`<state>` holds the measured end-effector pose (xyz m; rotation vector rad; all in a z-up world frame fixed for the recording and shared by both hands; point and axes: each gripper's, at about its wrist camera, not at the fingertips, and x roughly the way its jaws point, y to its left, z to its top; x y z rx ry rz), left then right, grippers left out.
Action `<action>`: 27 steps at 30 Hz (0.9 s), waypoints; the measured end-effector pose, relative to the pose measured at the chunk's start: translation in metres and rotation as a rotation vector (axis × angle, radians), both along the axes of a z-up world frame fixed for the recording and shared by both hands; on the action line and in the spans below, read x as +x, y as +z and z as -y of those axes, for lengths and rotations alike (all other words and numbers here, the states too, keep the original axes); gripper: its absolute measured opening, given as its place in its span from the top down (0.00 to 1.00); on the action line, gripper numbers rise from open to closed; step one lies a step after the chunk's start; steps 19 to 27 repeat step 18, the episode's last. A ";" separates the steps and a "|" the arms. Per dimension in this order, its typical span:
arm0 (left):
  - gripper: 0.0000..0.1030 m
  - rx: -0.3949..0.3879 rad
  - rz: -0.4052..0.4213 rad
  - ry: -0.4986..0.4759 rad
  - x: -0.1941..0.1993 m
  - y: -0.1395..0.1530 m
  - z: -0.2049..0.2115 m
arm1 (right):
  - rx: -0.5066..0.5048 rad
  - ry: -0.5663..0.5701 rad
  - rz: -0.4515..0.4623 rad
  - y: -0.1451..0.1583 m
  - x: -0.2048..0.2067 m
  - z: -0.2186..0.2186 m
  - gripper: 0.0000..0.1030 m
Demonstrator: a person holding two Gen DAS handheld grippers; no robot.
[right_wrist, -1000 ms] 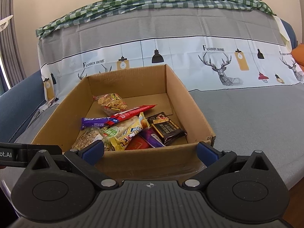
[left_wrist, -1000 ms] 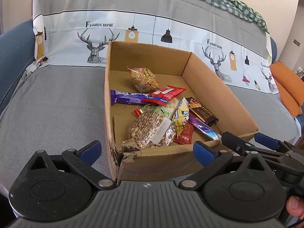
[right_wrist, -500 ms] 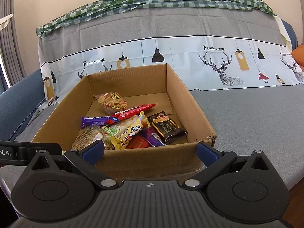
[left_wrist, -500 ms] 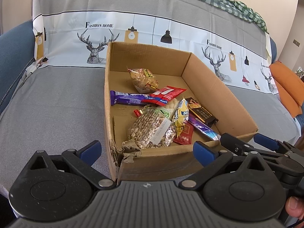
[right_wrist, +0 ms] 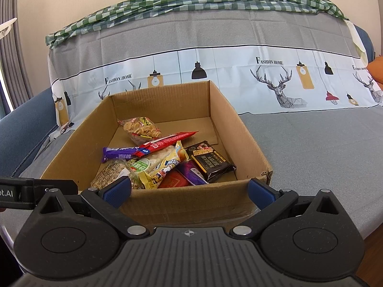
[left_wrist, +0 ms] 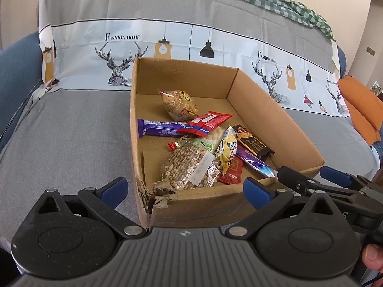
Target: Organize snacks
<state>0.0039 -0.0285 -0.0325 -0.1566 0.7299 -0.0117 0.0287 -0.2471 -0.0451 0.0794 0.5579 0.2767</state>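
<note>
An open cardboard box stands on a grey sofa seat and holds several snacks: a clear bag of puffed grain, a purple bar, a red packet, a bag of cookies, a dark chocolate pack and a yellow pack. My left gripper is open and empty in front of the box's torn near left corner. My right gripper is open and empty before the near wall; it also shows in the left wrist view.
The sofa seat is covered with a grey cloth with a deer-print band. A green checked cloth lies over the backrest. An orange cushion sits at the far right. The seat's front edge runs at the right.
</note>
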 end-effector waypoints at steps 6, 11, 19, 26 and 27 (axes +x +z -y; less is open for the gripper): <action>0.01 0.002 0.017 -0.018 -0.001 0.001 0.000 | 0.012 0.007 0.018 0.002 -0.001 0.002 0.00; 0.01 0.002 0.032 -0.028 -0.001 0.001 0.000 | 0.014 0.015 0.034 0.005 -0.002 0.003 0.00; 0.01 0.015 0.098 -0.057 -0.004 0.006 0.004 | 0.053 -0.003 0.060 0.011 -0.002 0.013 0.01; 0.01 0.015 0.098 -0.057 -0.004 0.006 0.004 | 0.053 -0.003 0.060 0.011 -0.002 0.013 0.01; 0.01 0.015 0.098 -0.057 -0.004 0.006 0.004 | 0.053 -0.003 0.060 0.011 -0.002 0.013 0.01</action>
